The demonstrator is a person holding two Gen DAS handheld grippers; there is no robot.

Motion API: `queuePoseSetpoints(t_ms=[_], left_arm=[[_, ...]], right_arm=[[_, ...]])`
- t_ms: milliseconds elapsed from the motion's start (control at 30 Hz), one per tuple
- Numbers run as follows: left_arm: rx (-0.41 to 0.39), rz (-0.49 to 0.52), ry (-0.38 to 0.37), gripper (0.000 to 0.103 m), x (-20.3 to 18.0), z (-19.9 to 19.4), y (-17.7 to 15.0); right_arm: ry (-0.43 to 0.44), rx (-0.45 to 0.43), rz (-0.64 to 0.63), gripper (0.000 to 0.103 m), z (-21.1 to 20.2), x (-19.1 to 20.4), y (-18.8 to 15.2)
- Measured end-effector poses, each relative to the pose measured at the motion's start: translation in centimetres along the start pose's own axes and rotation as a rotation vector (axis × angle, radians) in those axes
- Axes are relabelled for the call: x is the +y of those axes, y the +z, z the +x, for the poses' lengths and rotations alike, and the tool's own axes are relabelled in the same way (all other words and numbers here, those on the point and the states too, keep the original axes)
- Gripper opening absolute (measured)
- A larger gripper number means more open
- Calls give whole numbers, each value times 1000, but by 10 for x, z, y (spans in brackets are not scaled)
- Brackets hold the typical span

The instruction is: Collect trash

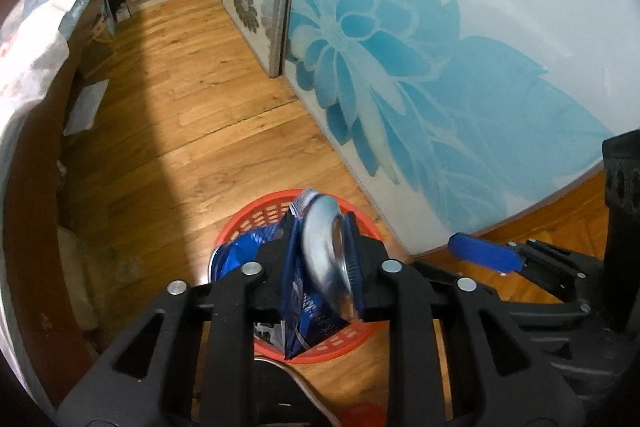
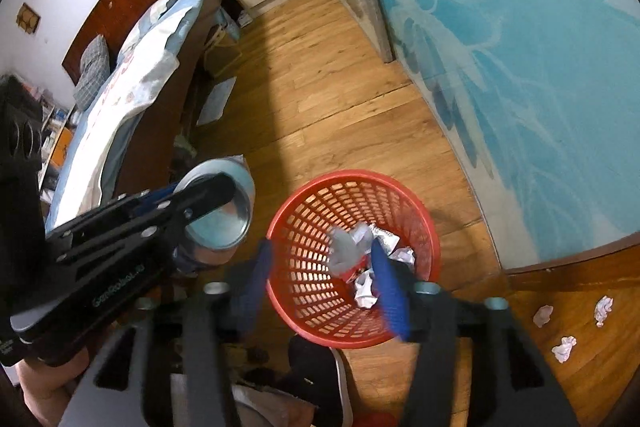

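Wrapper point(image 1: 316, 267), blue and foil, sits between my left gripper point(image 1: 320, 259) jaws over the red basket point(image 2: 352, 183) at lower centre, so I release squarely above it; right gripper point(image 2: 320, 279) gapes empty.

Faint grey lettering, roughly "GenRobot.ai", along the black side of the left gripper point(image 2: 204, 203), seen at near left in the right wrist view. White print on the blue wrapper point(image 1: 308, 311): too blurred to read.
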State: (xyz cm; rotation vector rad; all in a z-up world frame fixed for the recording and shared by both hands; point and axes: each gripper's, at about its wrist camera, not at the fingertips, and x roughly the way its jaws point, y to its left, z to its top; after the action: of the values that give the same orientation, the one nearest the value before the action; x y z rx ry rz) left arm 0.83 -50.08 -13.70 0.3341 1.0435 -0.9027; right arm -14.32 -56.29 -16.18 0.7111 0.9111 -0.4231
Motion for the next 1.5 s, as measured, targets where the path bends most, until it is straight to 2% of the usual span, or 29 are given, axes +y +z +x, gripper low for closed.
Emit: queuePoseSetpoints(t_ms=[67, 100, 433, 567, 833, 933, 1067, 1167, 1267, 1367, 1467, 1500], left_arm=[[-42, -8, 21, 55, 4, -11, 0], [-55, -14, 25, 57, 5, -13, 0], [-96, -44, 63, 58, 17, -37, -3], [-133, -53, 95, 58, 24, -61, -6], [-302, -162, 192, 58, 71, -160, -16], [-374, -207, 246, 58, 97, -209, -26], [-479, -288, 347, 72, 142, -286, -47], [-563, -355, 427, 80, 180, -346, -71], [-613, -396, 495, 84, 208, -387, -94], [-633, -436, 562, 87, 238, -415, -123], [-642, -473, 599, 90, 260, -424, -150], [-638, -487, 614, 90, 269, -421, -160]], right_arm=[[-6, -24, 7, 56, -7, -1, 1], [-5, -30, 14, 56, -8, -3, 1], [-3, -76, 14, 56, -29, 4, 1], [9, -94, 4, 56, -40, 12, 5], [81, -179, -89, 57, -89, 72, 29], [130, -227, -147, 57, -113, 113, 36], [217, -285, -257, 57, -144, 190, 41], [276, -318, -334, 59, -162, 247, 40], [344, -362, -432, 61, -181, 316, 32], [392, -380, -500, 68, -188, 369, 21], [429, -387, -566, 87, -186, 421, 3], [444, -381, -586, 88, -181, 439, -4]])
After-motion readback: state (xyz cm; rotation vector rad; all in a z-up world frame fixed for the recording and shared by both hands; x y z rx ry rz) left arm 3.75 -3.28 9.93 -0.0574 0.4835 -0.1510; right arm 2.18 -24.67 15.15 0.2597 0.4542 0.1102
